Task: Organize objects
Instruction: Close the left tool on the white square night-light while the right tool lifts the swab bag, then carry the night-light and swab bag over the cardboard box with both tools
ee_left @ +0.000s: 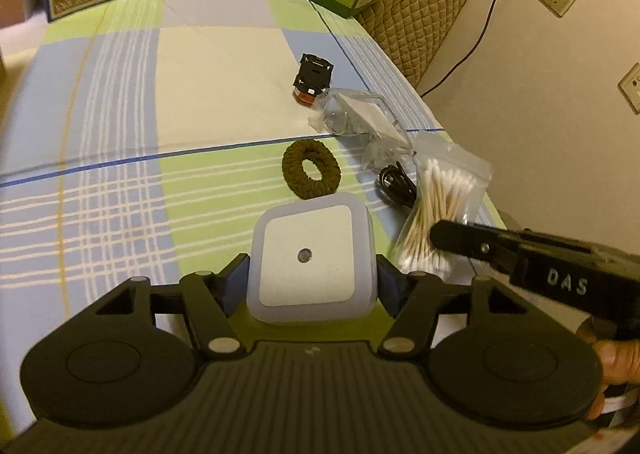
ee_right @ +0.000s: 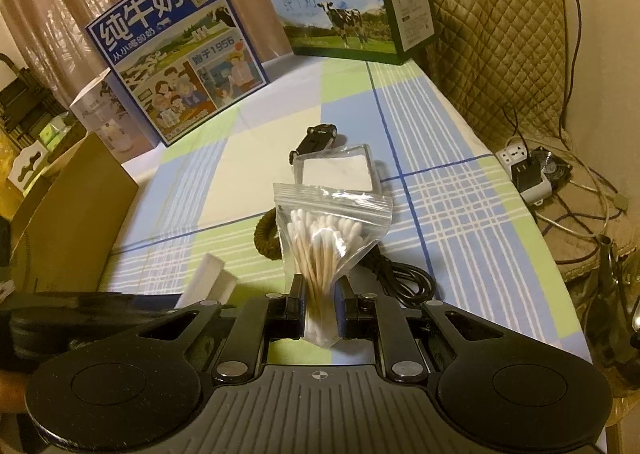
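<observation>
The left gripper (ee_left: pixel 311 278) has its fingers set half apart against the two sides of a white square night light (ee_left: pixel 310 254), which sits between them on the plaid cloth (ee_left: pixel 120 174); just beyond its fingertips lies a dark olive scrunchie (ee_left: pixel 311 169). The right gripper (ee_right: pixel 319 304) is pinched tight on the lower end of a clear zip bag of cotton swabs (ee_right: pixel 326 232), the bag standing up from between its fingers, with a coiled black cable (ee_right: pixel 404 278) just right of them and a black toy car (ee_right: pixel 314 142) well ahead.
</observation>
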